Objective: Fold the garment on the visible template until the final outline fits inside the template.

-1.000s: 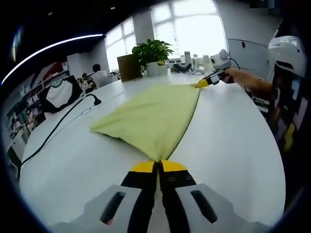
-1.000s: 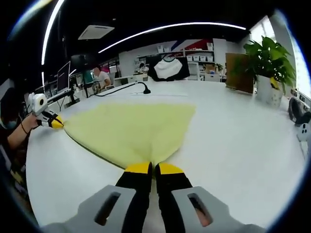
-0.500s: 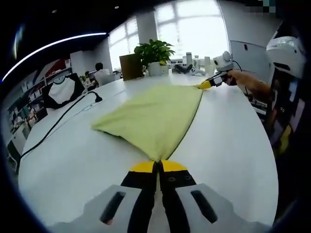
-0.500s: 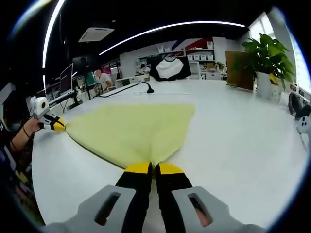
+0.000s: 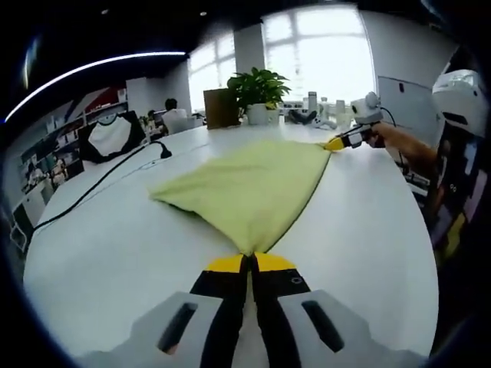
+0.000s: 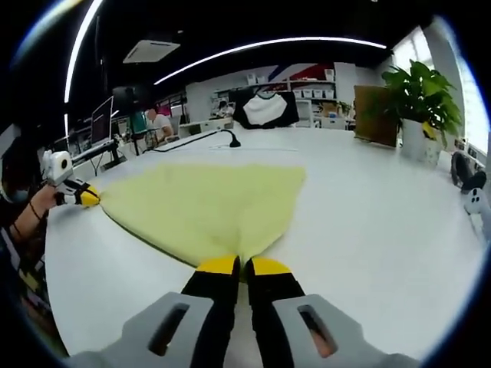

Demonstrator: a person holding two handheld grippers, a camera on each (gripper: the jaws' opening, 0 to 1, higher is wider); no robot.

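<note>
Garment [image 5: 249, 184], pale yellow-green, lies spread on the white table [image 5: 115, 253], stretched between the two tongs. Left gripper [image 5: 249, 261] is clenched on one corner of the cloth, its yellow-tipped jaws pressed together. Right gripper [image 6: 238, 264] is likewise clamped on the opposite corner. Beyond the garment's far edge, a black cable [image 5: 100, 188] runs across the table, and a potted plant [image 5: 259, 92] stands further back.

Fold template hidden beneath yellow garment [image 5: 253, 184].
</note>
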